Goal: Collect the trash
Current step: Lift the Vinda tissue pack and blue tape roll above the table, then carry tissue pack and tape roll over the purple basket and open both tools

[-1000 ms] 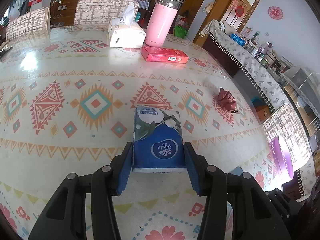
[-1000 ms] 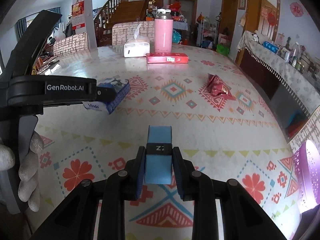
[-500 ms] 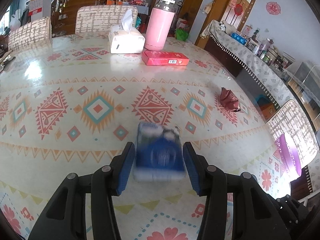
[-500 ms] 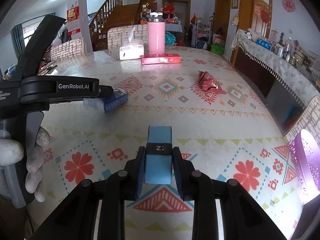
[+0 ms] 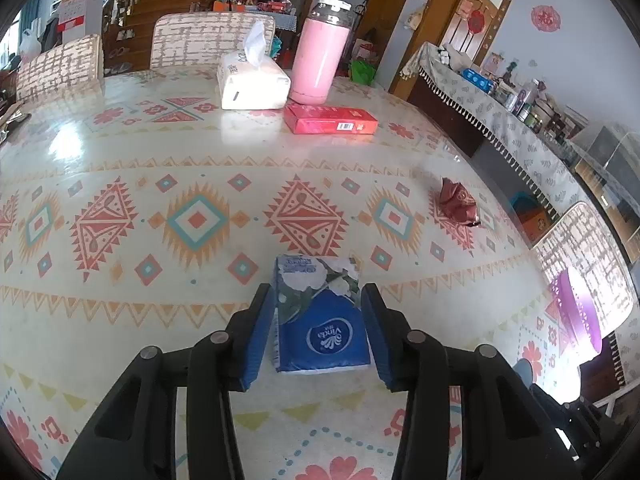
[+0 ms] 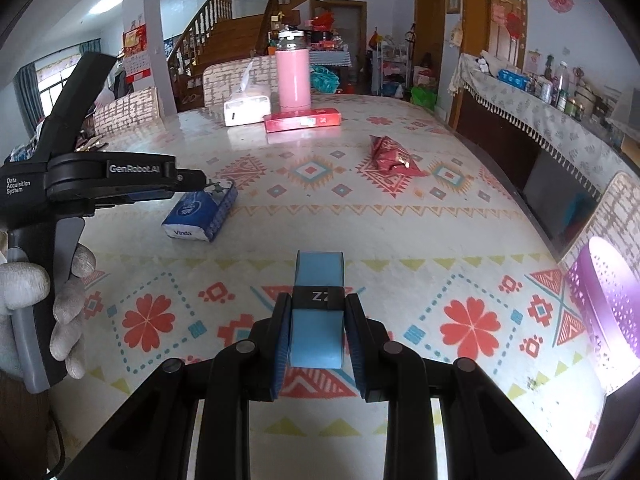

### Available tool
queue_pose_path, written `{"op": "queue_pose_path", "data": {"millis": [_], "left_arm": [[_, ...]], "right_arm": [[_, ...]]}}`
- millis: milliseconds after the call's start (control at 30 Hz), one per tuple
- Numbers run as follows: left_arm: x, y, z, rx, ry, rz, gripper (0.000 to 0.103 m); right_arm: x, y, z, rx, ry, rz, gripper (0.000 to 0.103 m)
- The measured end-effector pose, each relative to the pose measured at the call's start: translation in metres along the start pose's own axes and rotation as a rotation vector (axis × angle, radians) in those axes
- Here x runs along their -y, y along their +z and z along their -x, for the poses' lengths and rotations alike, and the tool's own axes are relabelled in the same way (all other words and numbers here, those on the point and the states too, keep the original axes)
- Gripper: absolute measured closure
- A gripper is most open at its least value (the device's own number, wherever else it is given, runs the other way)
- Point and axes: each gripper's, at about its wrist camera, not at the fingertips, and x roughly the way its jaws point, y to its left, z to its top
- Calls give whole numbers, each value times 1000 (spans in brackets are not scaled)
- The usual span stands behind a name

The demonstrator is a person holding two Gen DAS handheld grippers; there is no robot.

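Note:
A blue Vinda tissue pack [image 5: 320,316] lies flat on the patterned table, also seen in the right wrist view [image 6: 200,214]. My left gripper [image 5: 318,308] is open above it, its blue pads either side of the pack with a gap on each side. My right gripper [image 6: 318,312] is shut on a light blue box with a black band [image 6: 317,308], held above the table's near part. A crumpled red wrapper [image 5: 456,204] lies at the right of the table, also in the right wrist view [image 6: 390,154].
At the far end stand a white tissue box [image 5: 252,82], a pink flask [image 5: 318,62] and a flat red box [image 5: 330,120]. A purple perforated bin [image 6: 604,304] stands off the table's right edge. Chairs line the far side.
My left gripper let go of the tissue pack, which dropped onto the table and now lies below the open jaws. My right gripper kept its hold on the light blue box.

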Motion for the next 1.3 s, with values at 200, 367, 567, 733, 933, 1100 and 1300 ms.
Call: {"op": "queue_pose_path", "data": {"millis": [200,367,567,733,933,1100,1300], "left_arm": [[-12,4,1,1,-29,51,50],[-8,3,-6,-7,-45,39,36],[11,-5,-24,-49,53,-71,22],[12,-10,-33,-82,93,-98,28],[13,-9,-19,-36,100,-91,54],[25,-8,2,68,119,-126,54],[32,-9,5,108,146,-161,53]], "right_arm": [[4,-9,3,-5,2,-14,74],[10,-12,1,-12,21,-35,74],[12,-13,4,-6,38,-40,74],[12,-15,7,-2,43,-39,74],[14,-16,13,8,40,-46,74],[17,-17,19,19,30,-47,74],[25,-17,28,39,17,-70,74]]}}
